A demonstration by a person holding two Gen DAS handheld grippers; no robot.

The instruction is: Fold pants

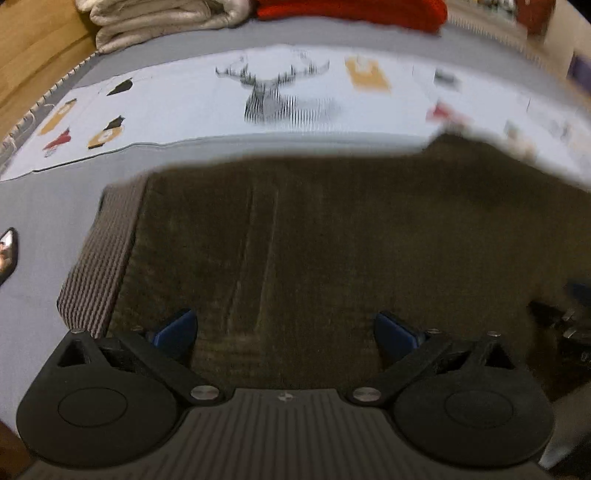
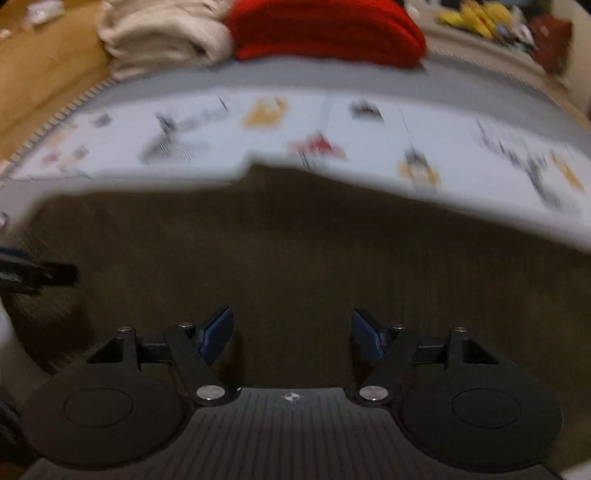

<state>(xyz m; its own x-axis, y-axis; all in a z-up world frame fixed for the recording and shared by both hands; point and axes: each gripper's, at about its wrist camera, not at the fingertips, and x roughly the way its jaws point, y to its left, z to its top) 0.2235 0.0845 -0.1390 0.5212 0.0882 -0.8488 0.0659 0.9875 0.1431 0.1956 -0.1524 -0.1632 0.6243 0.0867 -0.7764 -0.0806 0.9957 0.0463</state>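
The jaws of the left gripper (image 1: 284, 332) and the right gripper (image 2: 291, 332) are spread, holding nothing, above the dark olive corduroy pants (image 1: 332, 240), which are laid flat on the grey printed mat (image 1: 166, 122). Folded cream (image 2: 162, 37) and red blankets (image 2: 325, 33) are stacked far behind.

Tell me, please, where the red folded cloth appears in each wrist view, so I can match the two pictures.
Left wrist view: the red folded cloth lies along the top edge, right of centre, partly cut off.
Right wrist view: the same cloth sits at top centre, more fully seen.
Shared landmark: the cream folded blanket lies directly to its left in both.
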